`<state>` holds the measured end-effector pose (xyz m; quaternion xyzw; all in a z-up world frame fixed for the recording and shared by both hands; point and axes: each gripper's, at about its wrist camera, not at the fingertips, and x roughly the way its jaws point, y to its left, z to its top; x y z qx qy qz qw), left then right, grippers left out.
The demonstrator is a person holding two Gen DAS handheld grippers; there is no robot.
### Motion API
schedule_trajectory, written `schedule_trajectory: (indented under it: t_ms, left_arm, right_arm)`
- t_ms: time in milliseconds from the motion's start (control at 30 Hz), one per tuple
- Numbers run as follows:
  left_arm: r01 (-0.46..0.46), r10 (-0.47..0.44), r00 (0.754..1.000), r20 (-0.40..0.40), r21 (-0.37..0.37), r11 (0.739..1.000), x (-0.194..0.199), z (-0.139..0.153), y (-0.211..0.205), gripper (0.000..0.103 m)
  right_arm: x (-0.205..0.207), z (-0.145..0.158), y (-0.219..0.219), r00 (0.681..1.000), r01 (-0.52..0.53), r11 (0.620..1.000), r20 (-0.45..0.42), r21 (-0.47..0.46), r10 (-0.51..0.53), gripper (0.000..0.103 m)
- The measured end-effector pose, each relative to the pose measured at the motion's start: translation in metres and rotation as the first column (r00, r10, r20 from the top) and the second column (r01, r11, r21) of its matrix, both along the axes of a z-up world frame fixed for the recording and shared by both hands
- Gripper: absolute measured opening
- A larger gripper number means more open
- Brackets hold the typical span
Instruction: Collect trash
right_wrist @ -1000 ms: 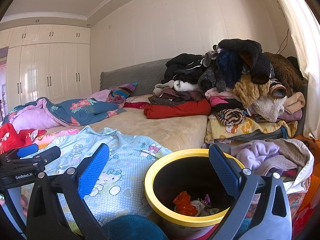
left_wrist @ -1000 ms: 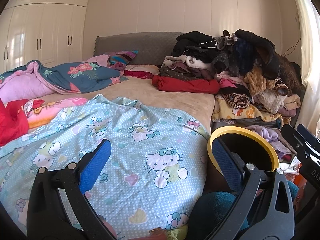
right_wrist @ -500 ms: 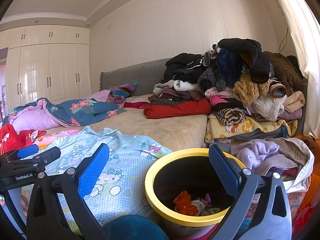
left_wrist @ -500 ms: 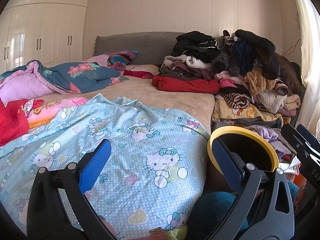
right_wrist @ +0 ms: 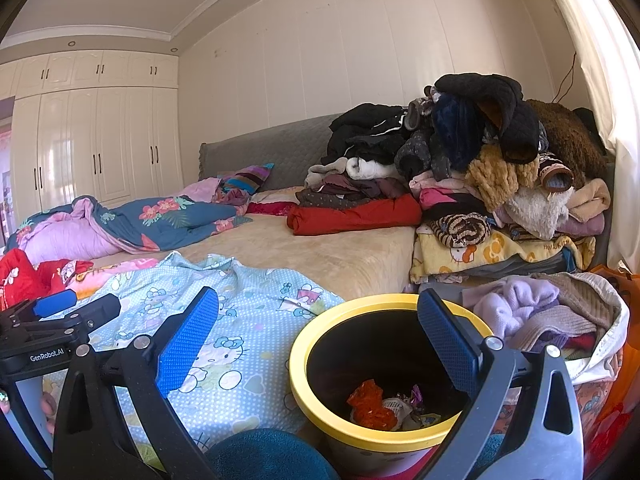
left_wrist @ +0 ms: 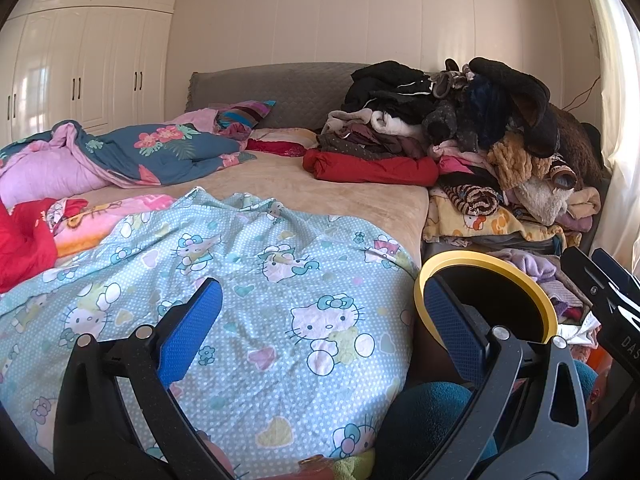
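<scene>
Fingers of my left gripper [left_wrist: 320, 320] are spread wide and empty, hanging over the cartoon-cat blanket [left_wrist: 248, 280] on the bed [left_wrist: 320, 196]. I judge I hold it there to scan the bedding for litter, and from this view I find none on the cloth. The bin [left_wrist: 486, 258] stands just past the bed's edge at my right, yellow rim toward me, but its inside reads only as black. My right gripper's [left_wrist: 608, 300] dark body pokes in at the far right edge. From the right wrist, my right gripper [right_wrist: 318, 330] is likewise released, holding nothing, poised above the bin [right_wrist: 312, 332], which I take as the drop spot kept close for short trips. This view gives what the other cannot: trash [right_wrist: 384, 404] already lies at the bottom, an orange wrapper and some crumpled pieces. It also shows the left gripper [right_wrist: 68, 310] low at the left over the blanket [right_wrist: 248, 320], and the heap of clothes [right_wrist: 480, 168] behind.
</scene>
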<state>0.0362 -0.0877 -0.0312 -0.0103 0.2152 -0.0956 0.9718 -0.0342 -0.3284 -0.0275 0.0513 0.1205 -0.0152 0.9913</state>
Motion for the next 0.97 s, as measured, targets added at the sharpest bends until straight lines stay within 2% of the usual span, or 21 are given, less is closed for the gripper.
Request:
schedule_trajectory:
  t_ms: [233,433,567,667,700,733,767,800,833,900,933,967]
  left_arm:
    - [-0.006,0.006,1.000,-0.003,0.002,1.000,0.001,0.000,0.001,0.092]
    - [-0.037,0.036,0.999,-0.020,-0.013,0.999,0.005,-0.005,0.009,0.092]
    - [-0.083,0.078,0.995,-0.061,-0.076,0.994,0.014,-0.008,0.037,0.092]
    - [-0.187,0.180,0.980,-0.083,-0.087,0.978,0.020,-0.011,0.081,0.092]
    - [-0.252,0.245,0.965,-0.099,-0.074,0.965,0.024,-0.015,0.104,0.092]
    - [-0.304,0.295,0.948,-0.121,-0.059,0.951,0.029,-0.018,0.120,0.092]
    - [-0.388,0.376,0.911,-0.169,-0.044,0.920,0.035,-0.026,0.150,0.092]
    - [-0.480,0.463,0.857,-0.225,-0.026,0.877,0.041,-0.037,0.183,0.092]
    - [-0.536,0.515,0.817,-0.259,-0.010,0.844,0.045,-0.044,0.203,0.092]
    - [-0.644,0.625,0.711,-0.322,0.059,0.763,0.057,-0.069,0.256,0.092]
    - [-0.667,0.660,0.678,-0.325,0.106,0.738,0.063,-0.082,0.273,0.092]
    - [-0.674,0.677,0.660,-0.326,0.140,0.725,0.068,-0.091,0.283,0.092]
  right_arm:
    - [0.001,-0.001,0.001,1.000,-0.008,1.000,-0.006,-0.003,0.008,0.097]
    - [0.018,-0.007,0.015,0.997,-0.045,0.999,-0.064,0.007,0.045,0.097]
    - [0.044,-0.009,0.050,0.985,-0.126,0.991,-0.126,-0.038,0.120,0.097]
    - [0.067,-0.006,0.097,0.961,-0.242,0.970,-0.146,-0.037,0.234,0.097]
    - [0.075,-0.006,0.114,0.947,-0.289,0.957,-0.154,-0.036,0.281,0.097]
    - [0.088,-0.008,0.144,0.917,-0.365,0.930,-0.185,-0.033,0.353,0.097]
    - [0.100,-0.010,0.173,0.882,-0.429,0.903,-0.226,-0.029,0.413,0.097]
    - [0.109,-0.013,0.200,0.848,-0.483,0.876,-0.259,-0.019,0.462,0.097]
    - [0.120,-0.021,0.234,0.799,-0.548,0.837,-0.300,-0.007,0.521,0.097]
    - [0.138,-0.044,0.295,0.681,-0.659,0.752,-0.412,0.017,0.606,0.097]
    - [0.146,-0.062,0.328,0.628,-0.697,0.716,-0.463,0.020,0.625,0.097]
    - [0.153,-0.080,0.355,0.593,-0.719,0.695,-0.512,0.010,0.621,0.097]
